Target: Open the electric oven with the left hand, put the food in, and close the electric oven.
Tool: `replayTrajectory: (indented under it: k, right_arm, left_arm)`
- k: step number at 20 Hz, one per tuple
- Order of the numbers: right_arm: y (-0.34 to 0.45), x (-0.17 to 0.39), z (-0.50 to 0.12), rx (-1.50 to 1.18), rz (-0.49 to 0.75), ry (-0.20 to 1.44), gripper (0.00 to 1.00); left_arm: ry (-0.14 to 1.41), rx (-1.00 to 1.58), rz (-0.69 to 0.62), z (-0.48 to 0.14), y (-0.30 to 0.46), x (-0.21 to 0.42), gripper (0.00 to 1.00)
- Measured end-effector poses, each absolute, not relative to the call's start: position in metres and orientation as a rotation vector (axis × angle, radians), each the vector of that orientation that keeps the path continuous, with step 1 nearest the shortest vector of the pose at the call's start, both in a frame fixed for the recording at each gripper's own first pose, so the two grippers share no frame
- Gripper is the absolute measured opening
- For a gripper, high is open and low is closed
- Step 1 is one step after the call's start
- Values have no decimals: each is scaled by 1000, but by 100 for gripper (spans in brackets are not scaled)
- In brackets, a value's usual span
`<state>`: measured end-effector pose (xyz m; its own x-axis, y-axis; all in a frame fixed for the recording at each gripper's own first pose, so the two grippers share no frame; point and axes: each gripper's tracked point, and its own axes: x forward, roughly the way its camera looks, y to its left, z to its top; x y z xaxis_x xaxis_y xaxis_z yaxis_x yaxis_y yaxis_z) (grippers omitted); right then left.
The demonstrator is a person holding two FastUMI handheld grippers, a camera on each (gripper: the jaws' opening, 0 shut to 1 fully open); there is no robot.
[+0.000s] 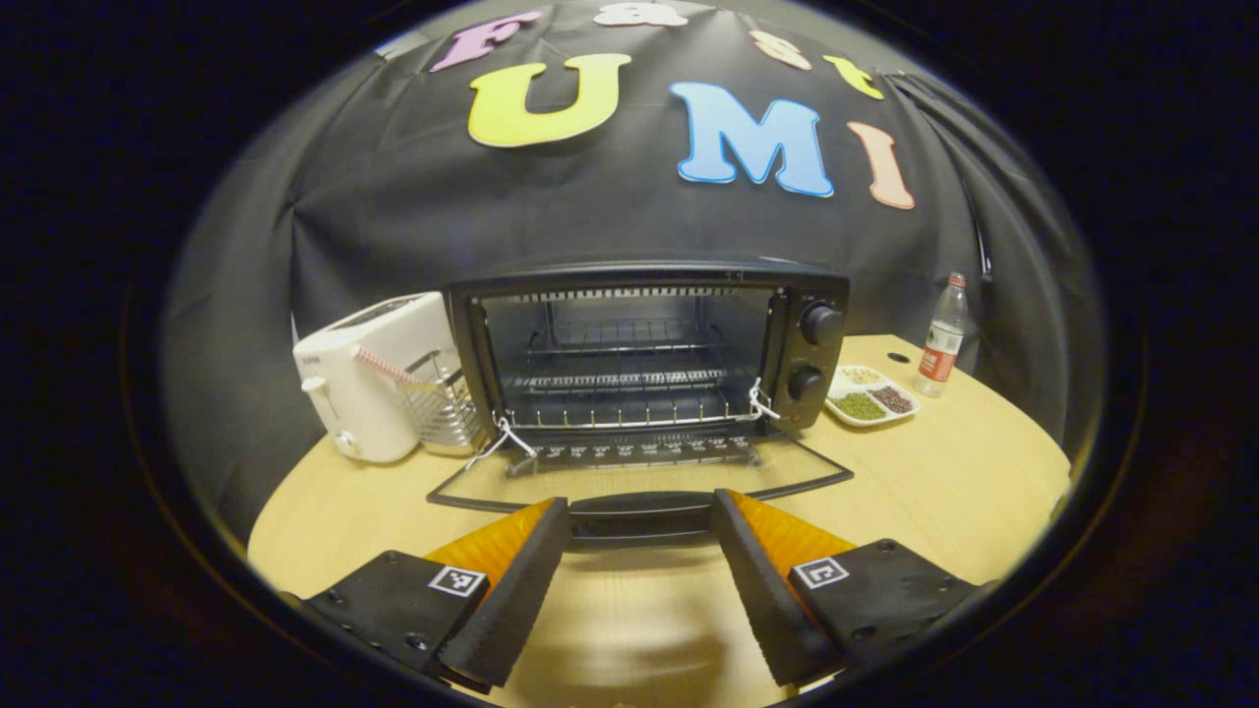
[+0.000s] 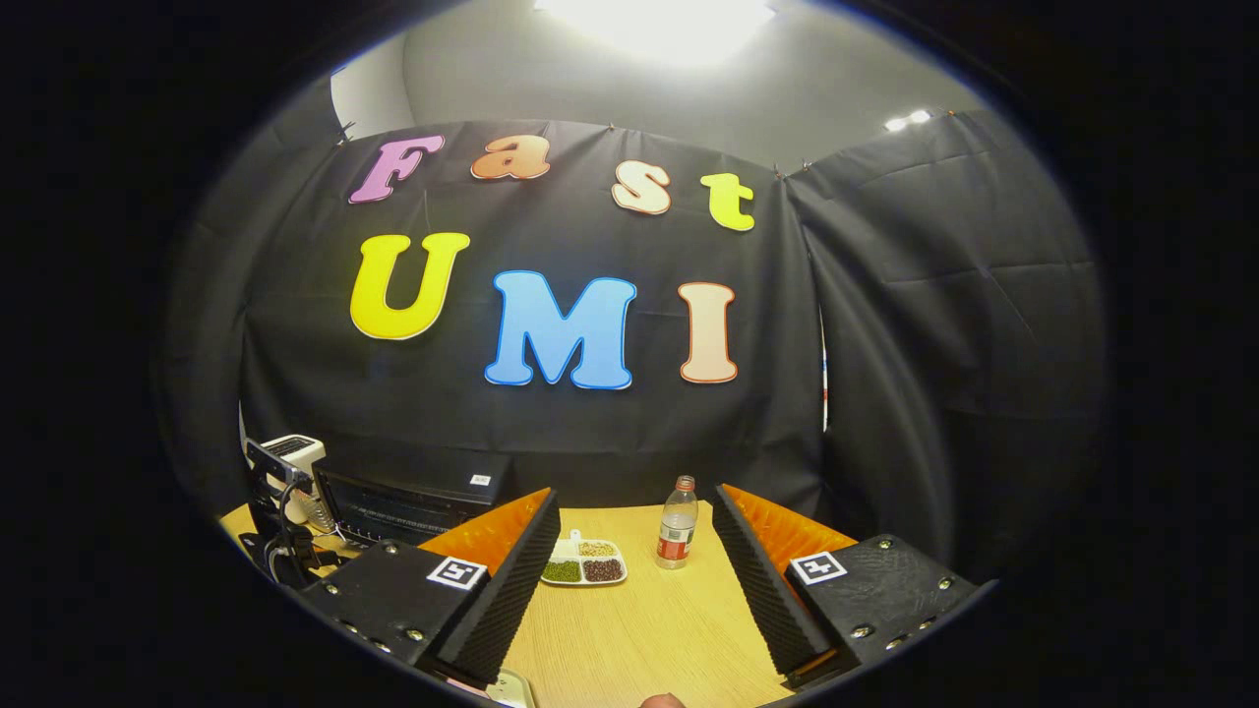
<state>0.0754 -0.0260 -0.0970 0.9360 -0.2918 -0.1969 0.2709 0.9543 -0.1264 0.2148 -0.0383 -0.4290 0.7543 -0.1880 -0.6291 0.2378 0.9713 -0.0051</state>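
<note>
Toaster point(image 1: 379, 388), white, one of it, touching the left flank of the electric oven point(image 1: 649, 354) on the wooden table point(image 1: 934, 472), with a ribbed metal holder point(image 1: 443, 403) wedged between the two. Oven itself black, set at the back of the tabletop against the cloth wall, cavity bare with wire racks visible at two levels and two round knobs point(image 1: 819, 323) stacked on its right panel. Door point(image 1: 639, 472) dropped fully open, lying flat toward the near edge, glass framed in black, handle point(image 1: 639, 509) along its front rim. Left gripper point(image 1: 639, 516) spread wide just before the oven, handle lying between the fingertips without either pressing on it, nothing grasped. Open tabletop in front of the door and a broad free stretch to the oven's right. Right of the oven, near its knob panel, one white three-part dish point(image 1: 870, 395) of green, dark and pale grains; farther right, one plastic bottle point(image 1: 942, 339) with red cap and label, upright near the table's far edge. In the right gripper view, right gripper point(image 2: 634, 531) parted and empty, well to the oven's right, with oven point(image 2: 413, 501) at far left, dish point(image 2: 583, 562) and bottle point(image 2: 675, 536) framed between its fingers over bare wood.
</note>
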Motion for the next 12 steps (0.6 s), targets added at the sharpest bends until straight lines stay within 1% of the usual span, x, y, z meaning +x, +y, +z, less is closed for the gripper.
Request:
replayTrajectory:
  k: [3,5,6,7,9,12]
  right_arm:
    - [-25,74,-98,-95,-278,220,96]
    - [-23,75,-98,-86,-261,219,96]
    - [-20,76,-97,-81,-246,214,96]
    - [-18,78,-98,-76,-232,213,96]
    - [-12,80,-99,-62,-187,217,97]
    - [-3,82,-104,-39,-118,228,97]
  left_arm:
    - [691,60,-218,-431,-35,209,98]
    - [678,54,-220,-421,-35,207,98]
    - [653,47,-222,-409,-36,205,98]
    - [627,45,-221,-395,-35,204,95]
    - [569,40,-210,-361,-34,201,100]
    - [453,25,-198,-298,-32,193,100]
